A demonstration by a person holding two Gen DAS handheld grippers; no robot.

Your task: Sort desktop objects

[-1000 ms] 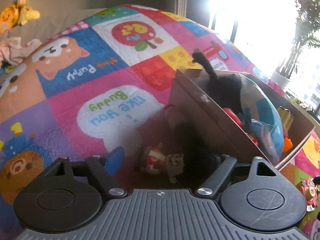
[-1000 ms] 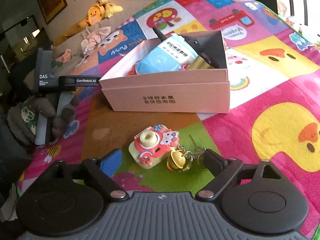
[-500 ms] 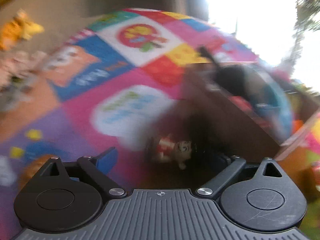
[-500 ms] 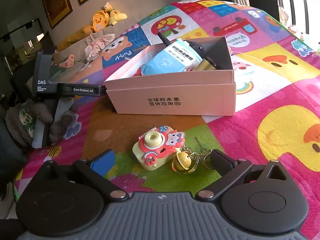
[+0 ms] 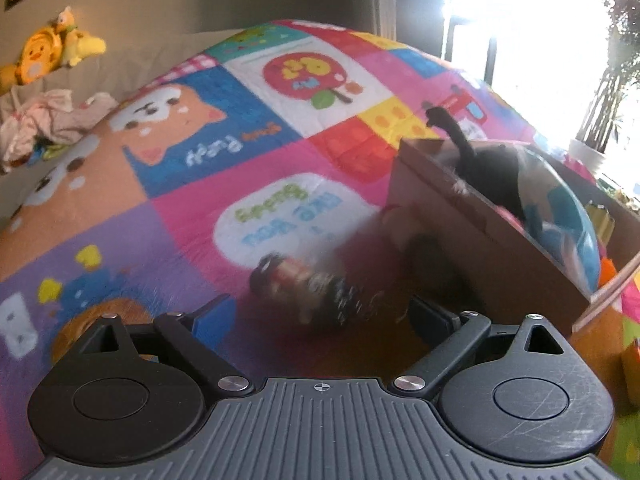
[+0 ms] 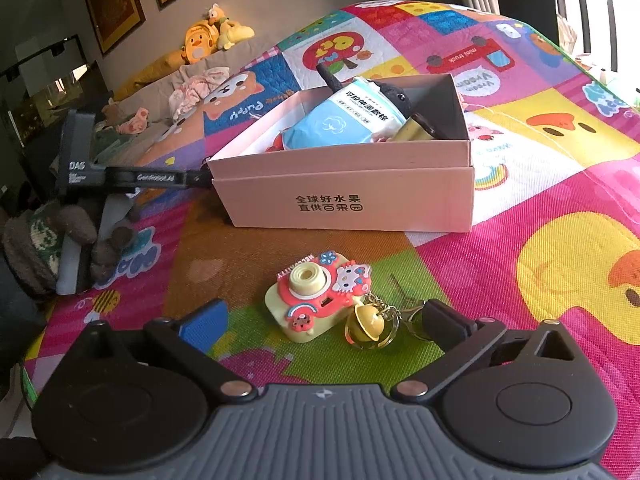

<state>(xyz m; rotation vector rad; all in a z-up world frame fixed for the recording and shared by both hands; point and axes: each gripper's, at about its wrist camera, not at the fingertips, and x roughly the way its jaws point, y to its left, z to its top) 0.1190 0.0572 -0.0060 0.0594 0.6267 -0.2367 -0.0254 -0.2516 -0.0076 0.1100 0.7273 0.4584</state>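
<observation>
Pink cardboard box (image 6: 344, 204), part-filled; yellow-and-pink toy camera keychain (image 6: 316, 300) between spread right gripper (image 6: 320, 322) fingers, untouched; left gripper (image 5: 320, 314) spread wide, empty.

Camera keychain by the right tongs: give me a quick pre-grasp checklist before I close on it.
1. Right tongs open: ok, pads wide apart.
2. Camera keychain between the pads: ok, lying on the mat, untouched.
3. Gold bell and key ring inside the gap: cannot tell, the ring sits close against the right pad.
4. Pink box reachable: ok, directly behind the keychain, open top.
5. Room in box: cannot tell; blue wipes pack fills much of it.
6. Left tongs out of the way: ok, open beside the box's far end.
</observation>
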